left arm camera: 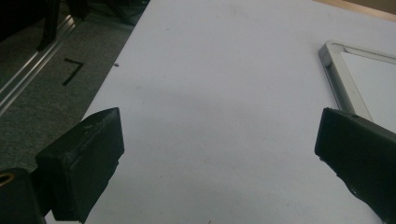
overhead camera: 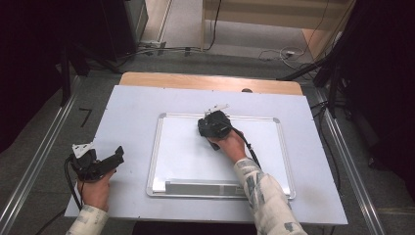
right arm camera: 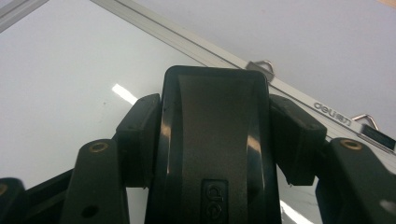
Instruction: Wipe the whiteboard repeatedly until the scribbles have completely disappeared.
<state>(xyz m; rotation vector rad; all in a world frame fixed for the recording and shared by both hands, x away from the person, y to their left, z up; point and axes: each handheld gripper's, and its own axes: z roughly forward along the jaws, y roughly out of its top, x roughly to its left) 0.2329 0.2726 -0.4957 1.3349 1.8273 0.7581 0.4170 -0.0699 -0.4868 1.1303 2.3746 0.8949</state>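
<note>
Two grippers are in play. Nearest us in the high view, the left gripper (overhead camera: 119,155) rests at the front left corner of the table (overhead camera: 127,112), beside the whiteboard (overhead camera: 186,147) and apart from it. Its jaws stand wide apart with nothing between them; the left gripper view confirms bare table surface between the two black jaws, with a corner of the board's frame off to one side.

Farther in, the right gripper (overhead camera: 214,122) sits over the upper middle of the whiteboard, near its far frame edge. In the right gripper view its jaws clamp both flanks of a black eraser (right arm camera: 215,140), pads pressing on it, with the eraser's end pointing toward the frame.

We judge the work in hand to be wiping the board with the eraser. The grasp is done and the eraser is on or just above the surface; we cannot tell which. We see no marks on the board in any view, so most wiping looks finished. Left to do, as we judge it: any final passes, then setting the eraser down.
</note>
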